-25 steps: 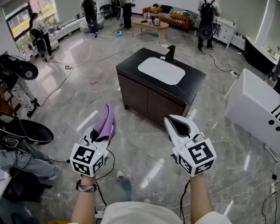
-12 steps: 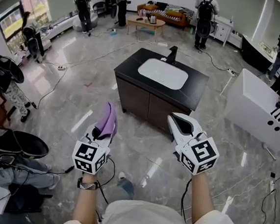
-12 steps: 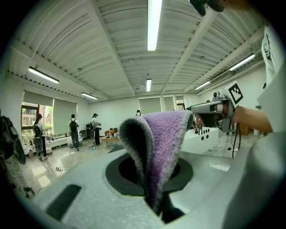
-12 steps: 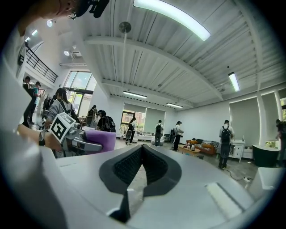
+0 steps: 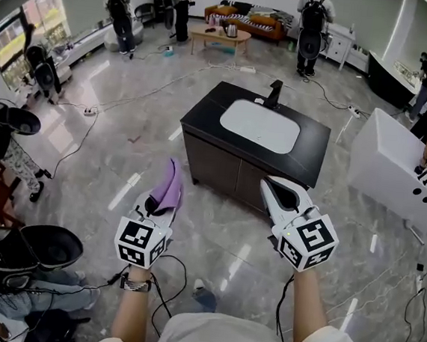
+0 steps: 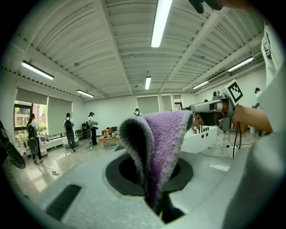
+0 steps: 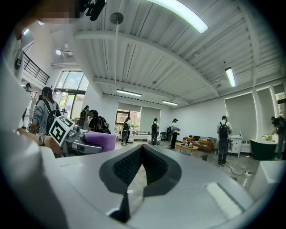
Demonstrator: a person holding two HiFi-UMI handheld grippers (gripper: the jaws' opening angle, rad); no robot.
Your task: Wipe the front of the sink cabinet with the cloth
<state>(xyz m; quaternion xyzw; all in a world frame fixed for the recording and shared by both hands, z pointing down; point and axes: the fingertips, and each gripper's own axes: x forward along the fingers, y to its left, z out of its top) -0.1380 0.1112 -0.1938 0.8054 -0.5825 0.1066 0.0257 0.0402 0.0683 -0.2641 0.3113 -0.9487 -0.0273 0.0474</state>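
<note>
The sink cabinet stands ahead on the marble floor, with a dark wood front, a black top, a white basin and a black tap. My left gripper is shut on a purple cloth, which stands up folded from the jaws. In the left gripper view the purple cloth fills the middle, pinched at its lower end by my left gripper. My right gripper is shut and holds nothing, as the right gripper view shows of my right gripper. Both grippers hover short of the cabinet front, apart from it.
A white tub unit stands to the right. Cables trail over the floor near my feet and around the cabinet. A black chair and bags lie at the left. Several people stand at the far end near a coffee table.
The cabinet has come nearer and shifted right in the head view. Both grippers keep their pose, the cloth still held in the left one.
</note>
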